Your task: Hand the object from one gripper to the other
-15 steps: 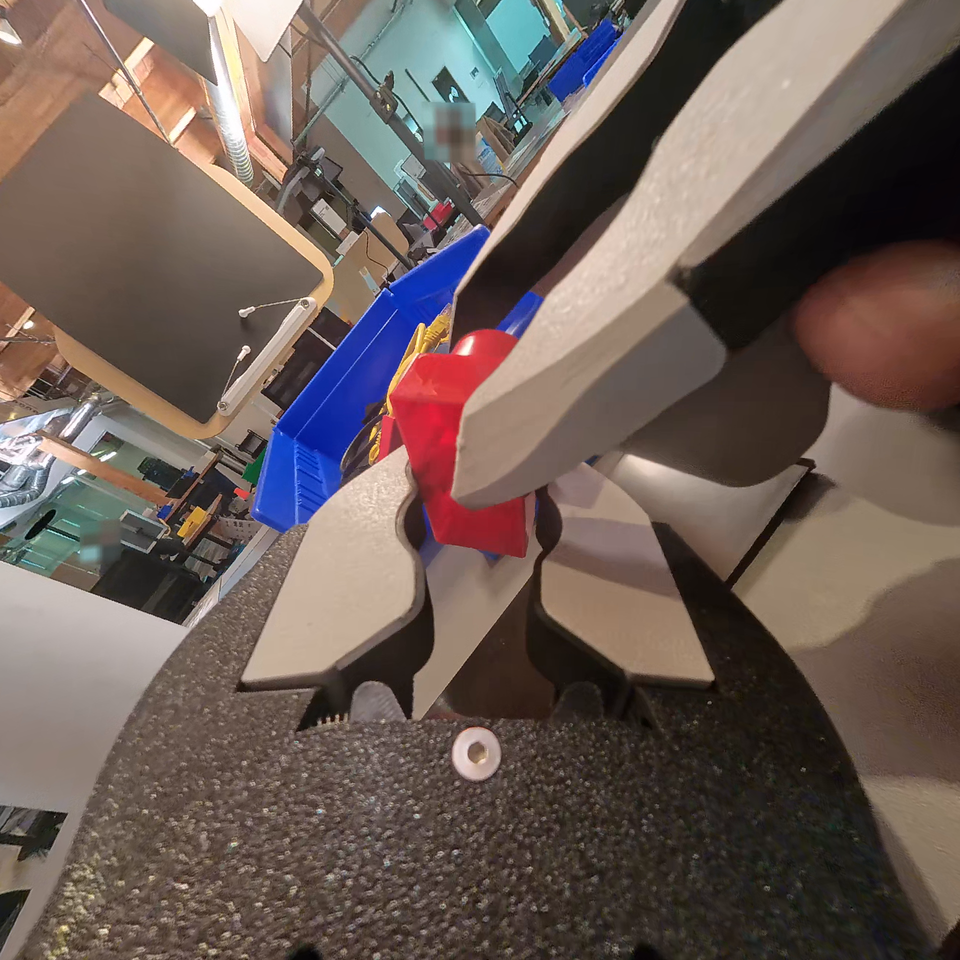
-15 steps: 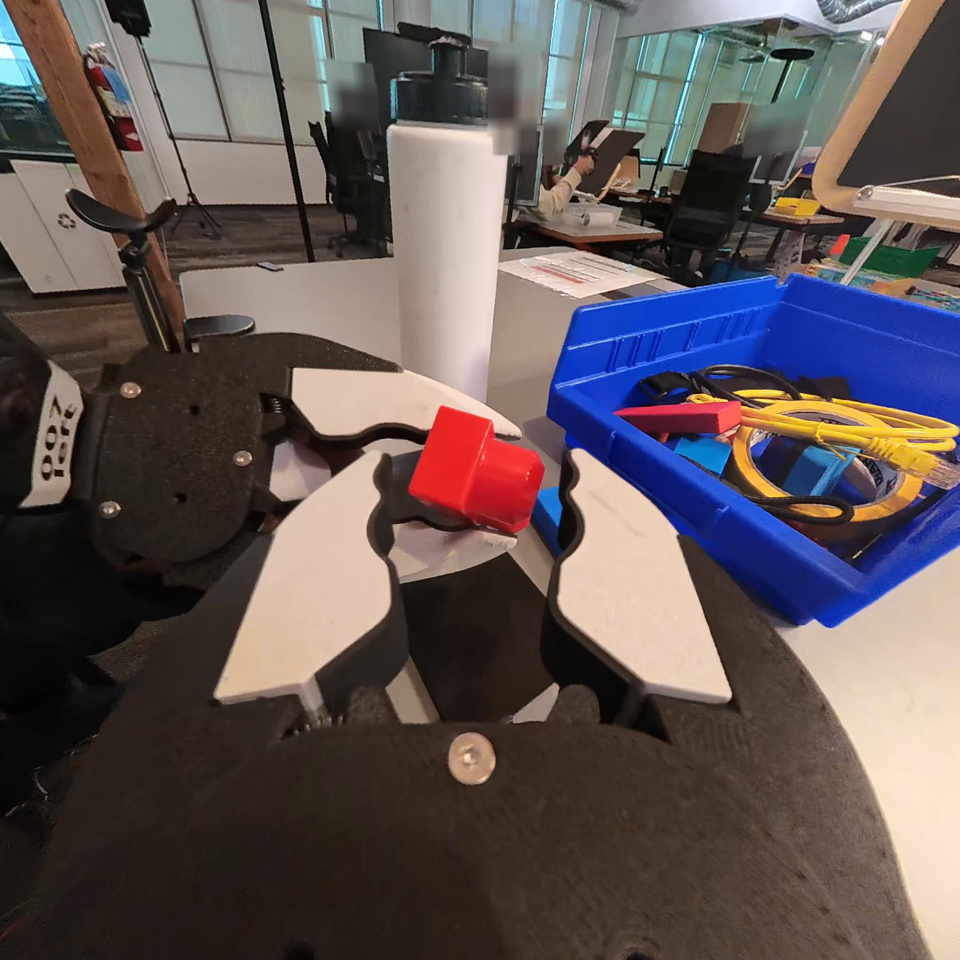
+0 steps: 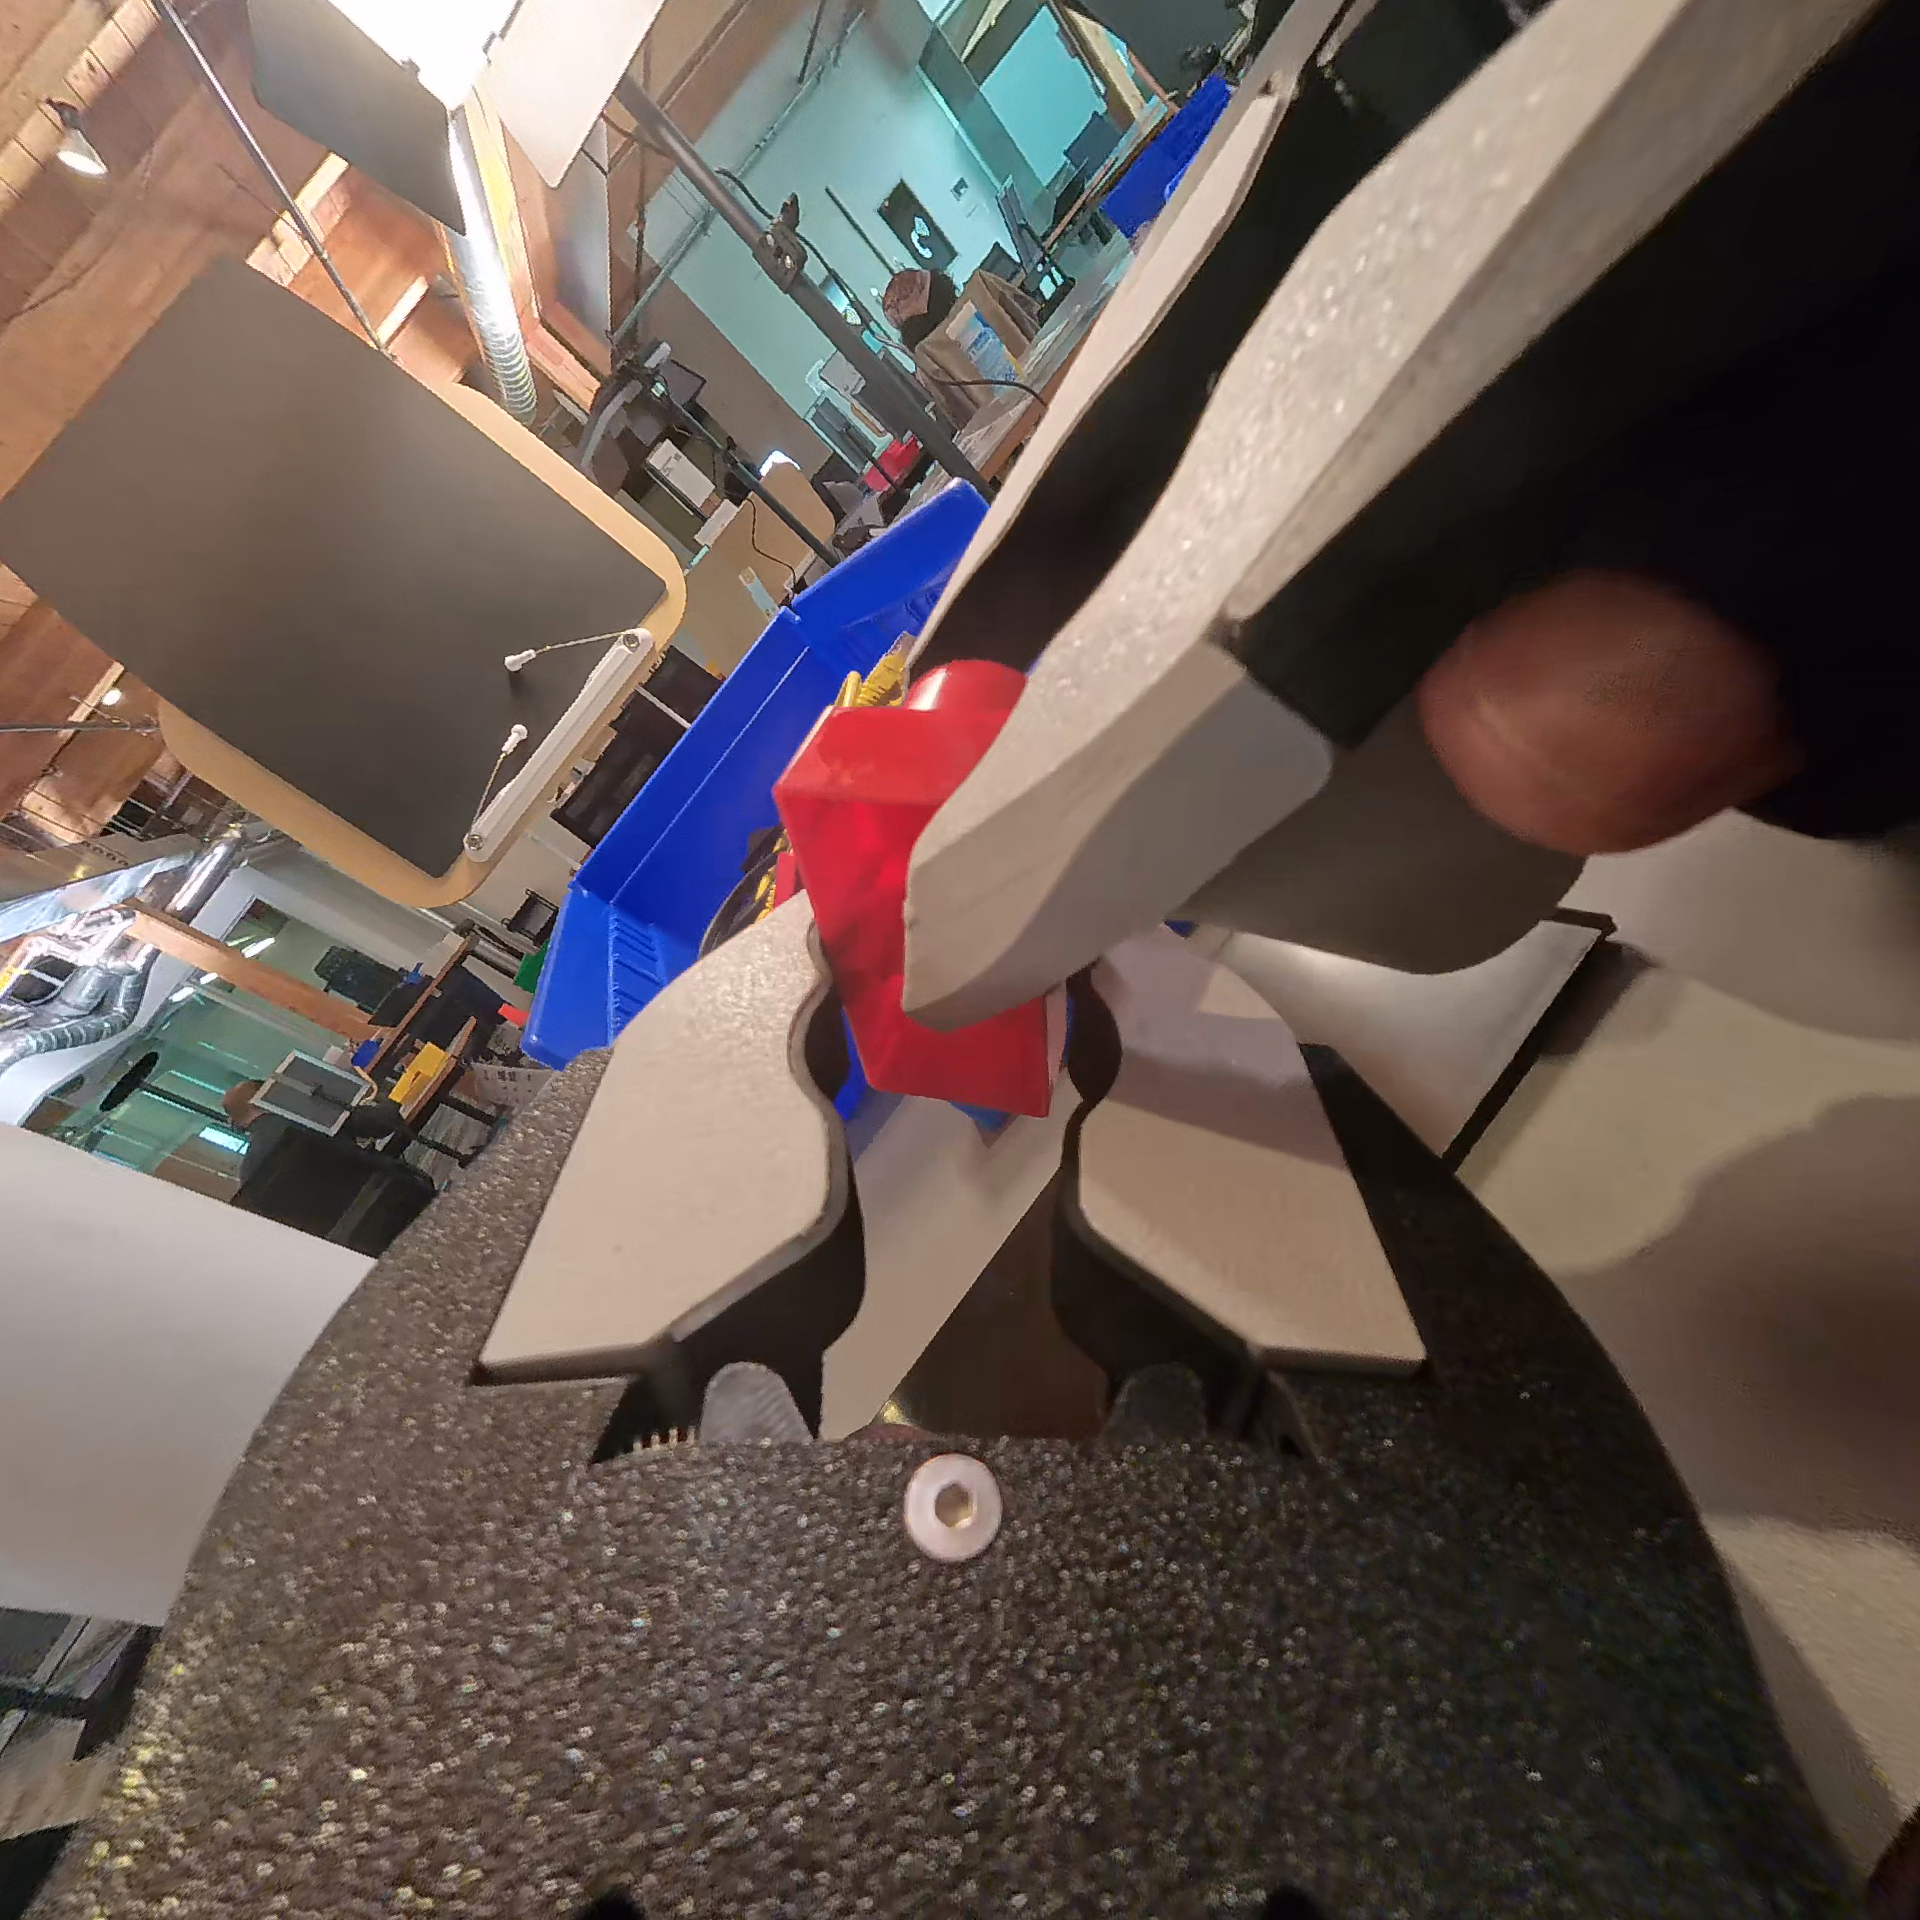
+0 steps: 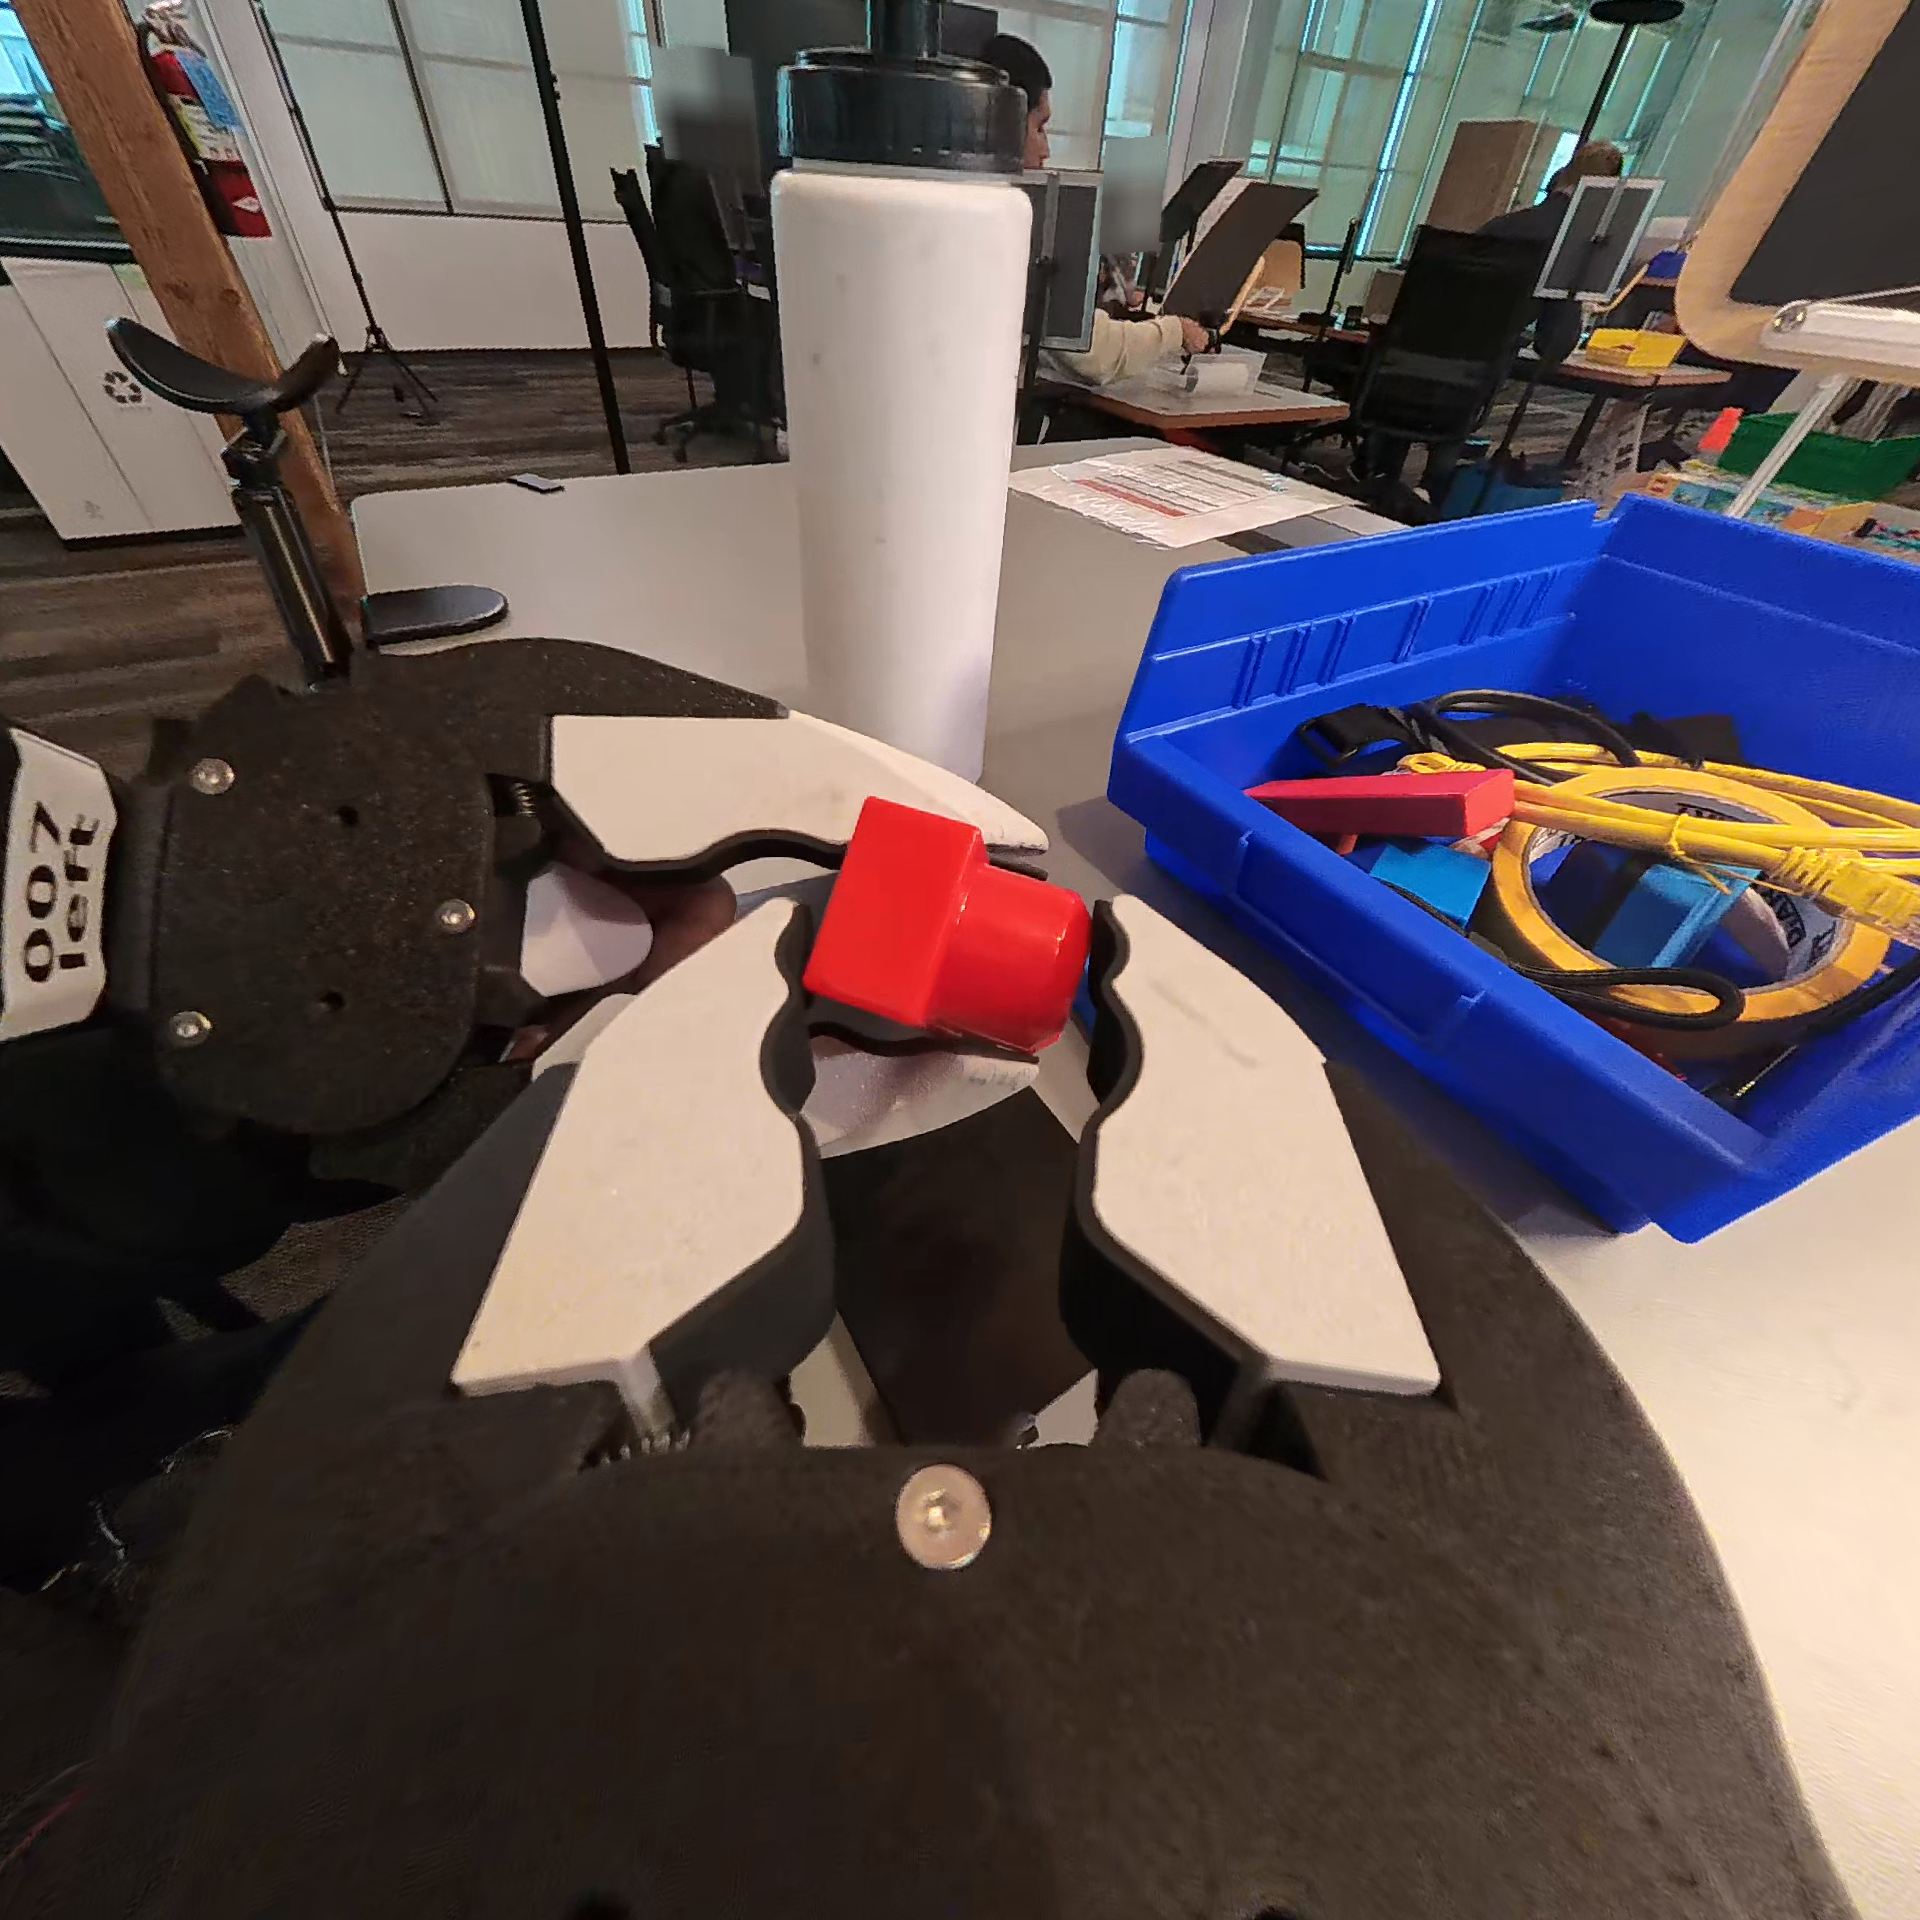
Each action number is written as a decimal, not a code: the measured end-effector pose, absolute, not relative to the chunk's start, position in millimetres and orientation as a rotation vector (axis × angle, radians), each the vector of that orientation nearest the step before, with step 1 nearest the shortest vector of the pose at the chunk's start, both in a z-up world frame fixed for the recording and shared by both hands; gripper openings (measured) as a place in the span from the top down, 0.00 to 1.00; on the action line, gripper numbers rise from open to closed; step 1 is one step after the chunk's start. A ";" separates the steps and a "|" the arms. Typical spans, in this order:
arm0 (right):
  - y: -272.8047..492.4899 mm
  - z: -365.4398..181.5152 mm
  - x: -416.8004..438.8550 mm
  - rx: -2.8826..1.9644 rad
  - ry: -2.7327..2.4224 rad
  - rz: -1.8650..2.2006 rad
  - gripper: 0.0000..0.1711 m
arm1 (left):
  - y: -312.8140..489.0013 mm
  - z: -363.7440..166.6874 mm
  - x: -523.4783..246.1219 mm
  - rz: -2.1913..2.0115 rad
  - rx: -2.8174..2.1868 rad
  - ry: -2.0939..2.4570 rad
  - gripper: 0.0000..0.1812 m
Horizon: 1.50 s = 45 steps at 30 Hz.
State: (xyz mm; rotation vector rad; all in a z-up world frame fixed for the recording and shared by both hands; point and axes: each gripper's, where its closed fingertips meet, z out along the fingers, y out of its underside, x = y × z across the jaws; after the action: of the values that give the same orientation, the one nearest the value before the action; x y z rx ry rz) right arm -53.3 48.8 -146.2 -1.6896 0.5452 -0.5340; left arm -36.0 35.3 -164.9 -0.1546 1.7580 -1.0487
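while left tongs (image 4: 883,961) clamp red block (image 4: 940,951), right tongs (image 4: 940,961) wide around it, blue bin (image 4: 1351,935) beside.

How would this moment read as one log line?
step: handover | left gripper: shut on red block | right gripper: open around block

Left claw (image 4: 914,956) clamped — right claw (image 4: 940,997) seemingly closing, crosswise.

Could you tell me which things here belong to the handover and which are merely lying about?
Part of the job:
red block
left tool, shut on the block
right tool, fingers either side of it

Just lying about:
white bottle
blue bin of cables and tape
printed sheet
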 end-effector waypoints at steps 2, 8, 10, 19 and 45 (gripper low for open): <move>48.4 -145.1 -53.8 -1.680 0.543 -0.519 0.70 | 34.7 -163.7 -36.9 -1.054 -0.145 1.747 0.77; 33.0 -130.0 -51.8 -1.526 0.583 -0.414 0.70 | 37.4 -151.1 -40.9 -1.141 -0.148 1.675 0.73; 21.3 -120.4 -51.1 -1.412 0.599 -0.326 0.70 | 37.9 -147.6 -42.0 -1.173 -0.147 1.660 0.68; 19.5 -94.7 -73.1 -1.182 0.514 0.027 0.70 | 38.2 -109.5 -80.1 -1.672 -0.096 1.542 0.65; 27.8 -95.0 -83.6 -1.305 0.365 -0.513 0.69 | 43.5 -98.4 -91.5 -2.469 -0.562 1.801 0.79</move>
State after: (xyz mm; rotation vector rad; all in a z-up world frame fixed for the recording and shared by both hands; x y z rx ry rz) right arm -83.6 27.8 -95.0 -1.3051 0.3655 -0.5129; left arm -91.5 43.5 -98.4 -0.5620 1.8007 -2.4694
